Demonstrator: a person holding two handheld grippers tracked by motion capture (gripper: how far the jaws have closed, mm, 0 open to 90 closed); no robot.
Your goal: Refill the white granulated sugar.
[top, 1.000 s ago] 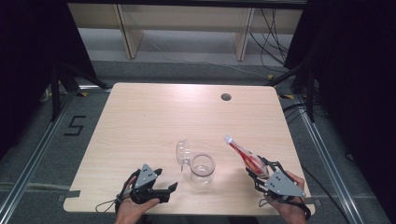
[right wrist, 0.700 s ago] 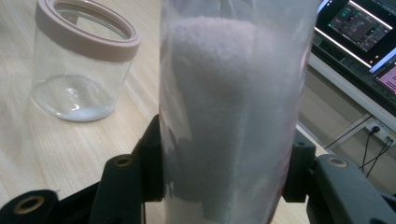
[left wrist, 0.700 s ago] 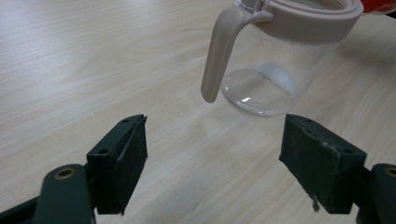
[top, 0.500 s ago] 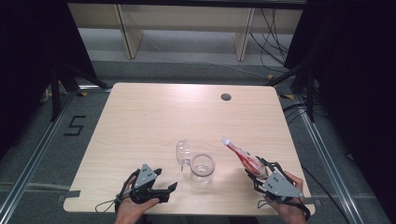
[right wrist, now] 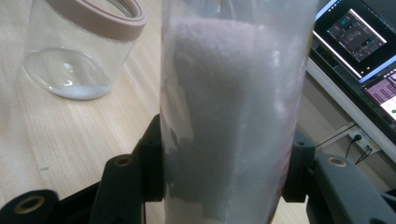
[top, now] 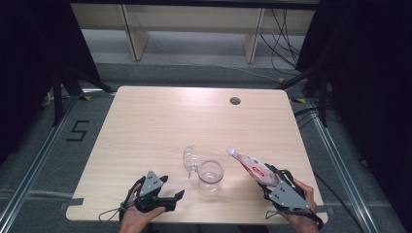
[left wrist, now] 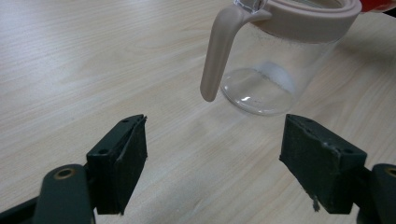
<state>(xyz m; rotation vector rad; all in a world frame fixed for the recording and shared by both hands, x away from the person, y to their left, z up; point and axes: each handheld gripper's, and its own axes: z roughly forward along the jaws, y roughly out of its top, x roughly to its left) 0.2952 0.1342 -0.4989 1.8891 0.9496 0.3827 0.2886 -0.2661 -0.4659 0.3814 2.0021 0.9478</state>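
— Nothing much shifts between the earlier frames and now: both hands keep their places, and only the tip of the clear plastic bag of white powder with red print (top: 252, 165) dips a touch toward the jar.

— What does the right gripper view add?

— It shows the right gripper (right wrist: 224, 172) clamped on the bag, jaws pressing both its sides, with fine white grains packed inside and monitors (right wrist: 362, 42) off the table's edge. The high view shows the bag tilted, its end near the clear glass jar with a beige rim (top: 211, 174).

— And the left?

— The left gripper (left wrist: 212, 158) rests near the table's front edge, jaws apart and empty. Its view shows the jar's beige handle (left wrist: 217, 56) and a thin white residue on the bottom.
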